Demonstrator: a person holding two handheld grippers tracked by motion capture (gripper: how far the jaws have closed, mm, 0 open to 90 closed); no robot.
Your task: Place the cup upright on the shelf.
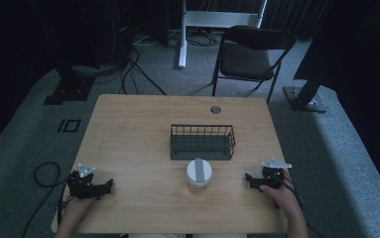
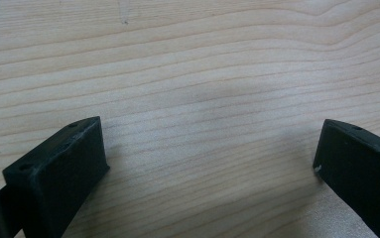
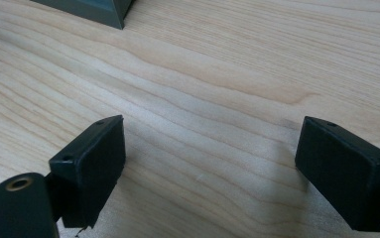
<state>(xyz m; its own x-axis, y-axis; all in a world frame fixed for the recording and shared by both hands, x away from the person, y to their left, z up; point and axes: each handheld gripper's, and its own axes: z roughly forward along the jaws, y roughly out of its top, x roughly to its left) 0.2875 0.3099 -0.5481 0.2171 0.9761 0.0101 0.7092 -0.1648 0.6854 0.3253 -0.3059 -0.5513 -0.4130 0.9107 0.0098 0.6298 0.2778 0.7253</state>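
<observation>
While white round cup [image 1: 199,174] with grey lid strip stands near table's front centre, dark wire basket [image 1: 203,141], rectangular, sits just behind it, apart. Table [image 1: 133,134]: pale wood, fine grain lines. Left gripper [image 1: 109,185] low at front left, jaws spread wide over bare wood, holding nothing. Right gripper [image 1: 249,179] at front right, jaws likewise spread, empty; basket corner [image 3: 86,9] beyond them. Folding chair [image 1: 251,54] behind table.

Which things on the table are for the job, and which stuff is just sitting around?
Likely for the job (none is stated, so this is a guess):
- wire basket
- white cup
- left gripper, jaws open
- right gripper, jaws open

Just sitting around:
- folding chair
- floor cables
</observation>
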